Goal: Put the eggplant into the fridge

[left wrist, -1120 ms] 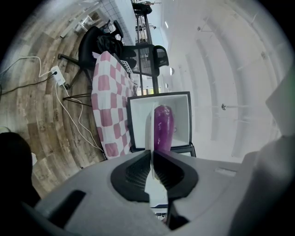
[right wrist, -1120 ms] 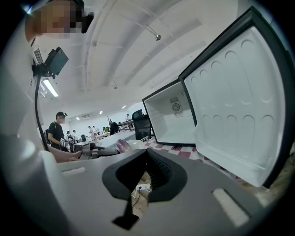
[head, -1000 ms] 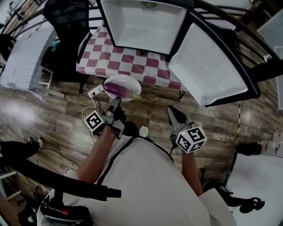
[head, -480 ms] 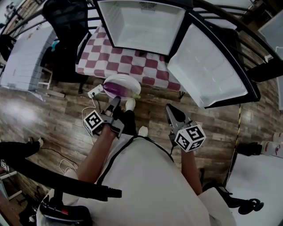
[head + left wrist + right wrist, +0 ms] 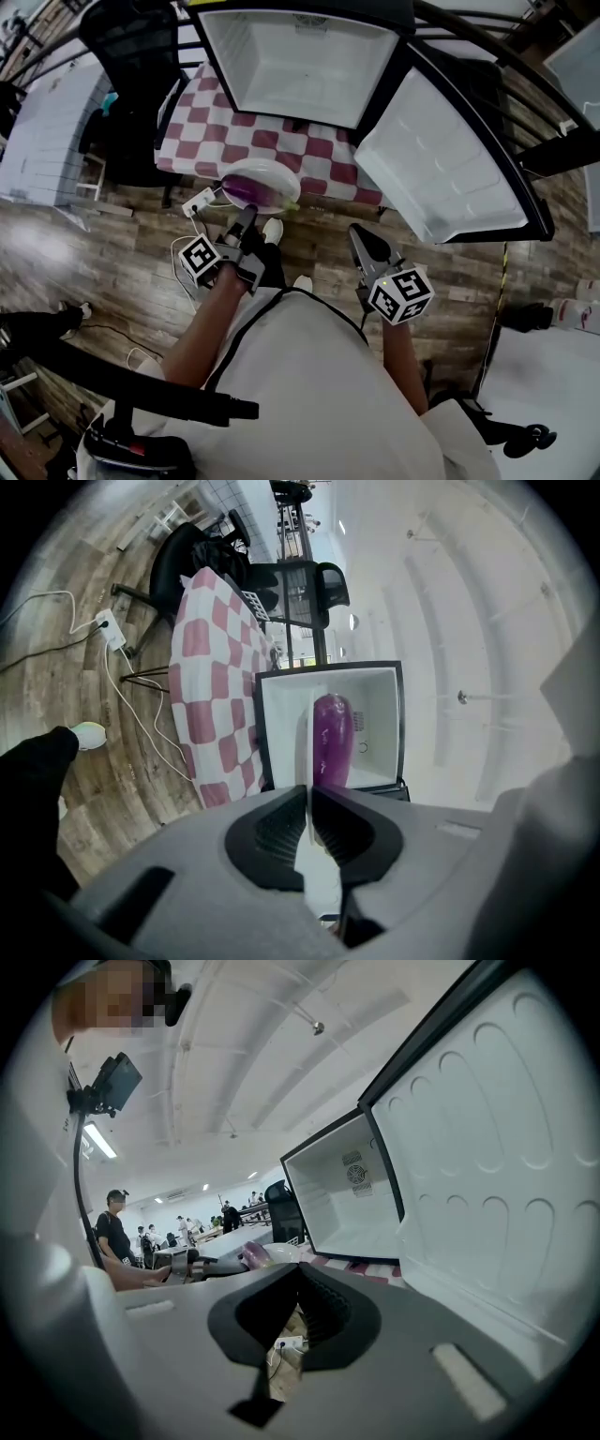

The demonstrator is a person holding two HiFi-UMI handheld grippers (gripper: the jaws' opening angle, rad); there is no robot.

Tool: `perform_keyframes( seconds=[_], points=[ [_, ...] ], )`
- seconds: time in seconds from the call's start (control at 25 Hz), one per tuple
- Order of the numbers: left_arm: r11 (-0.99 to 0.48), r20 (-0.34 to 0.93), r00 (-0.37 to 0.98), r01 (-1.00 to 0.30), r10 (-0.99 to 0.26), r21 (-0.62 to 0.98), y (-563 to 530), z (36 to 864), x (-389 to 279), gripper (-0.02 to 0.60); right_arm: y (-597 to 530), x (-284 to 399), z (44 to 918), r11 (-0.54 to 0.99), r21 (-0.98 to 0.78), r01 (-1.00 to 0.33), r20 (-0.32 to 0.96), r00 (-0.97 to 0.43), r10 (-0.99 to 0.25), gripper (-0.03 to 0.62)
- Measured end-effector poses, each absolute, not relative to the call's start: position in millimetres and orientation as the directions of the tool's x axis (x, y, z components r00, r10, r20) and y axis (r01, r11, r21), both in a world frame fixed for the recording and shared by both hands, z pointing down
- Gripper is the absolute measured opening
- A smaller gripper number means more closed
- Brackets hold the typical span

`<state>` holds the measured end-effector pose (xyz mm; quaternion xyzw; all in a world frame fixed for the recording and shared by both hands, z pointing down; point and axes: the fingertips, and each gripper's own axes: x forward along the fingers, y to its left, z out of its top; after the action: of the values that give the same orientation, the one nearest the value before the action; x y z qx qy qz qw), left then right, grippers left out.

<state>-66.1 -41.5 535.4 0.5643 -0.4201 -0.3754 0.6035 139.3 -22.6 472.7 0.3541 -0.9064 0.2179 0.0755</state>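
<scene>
A purple eggplant lies on a white plate, carried level at the near edge of the checkered table. My left gripper is shut on the plate's near rim. In the left gripper view the rim runs between the pads, and the eggplant shows ahead in front of the open fridge. The small white fridge stands on the table with its door swung open to the right. My right gripper hangs below the door, shut, holding nothing.
A black office chair stands left of the table. A power strip and white cables lie on the wooden floor under the plate. A white cabinet is far left. Several people stand in the background.
Both grippers and the plate with the eggplant have moved toward the table and fridge. The plate now overlaps the table's near edge. Neither grip has changed.
</scene>
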Motion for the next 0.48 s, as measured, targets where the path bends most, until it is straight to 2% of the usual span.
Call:
perform_keyframes(
  seconds=[0.48],
  points=[
    [0.078, 0.073, 0.421, -0.005, -0.904, 0.997, -142, 530, -89, 0.026, -111, 105, 469, 0.622, -0.337, -0.706, 0.3, -0.707, -0.64, 0.006]
  ],
)
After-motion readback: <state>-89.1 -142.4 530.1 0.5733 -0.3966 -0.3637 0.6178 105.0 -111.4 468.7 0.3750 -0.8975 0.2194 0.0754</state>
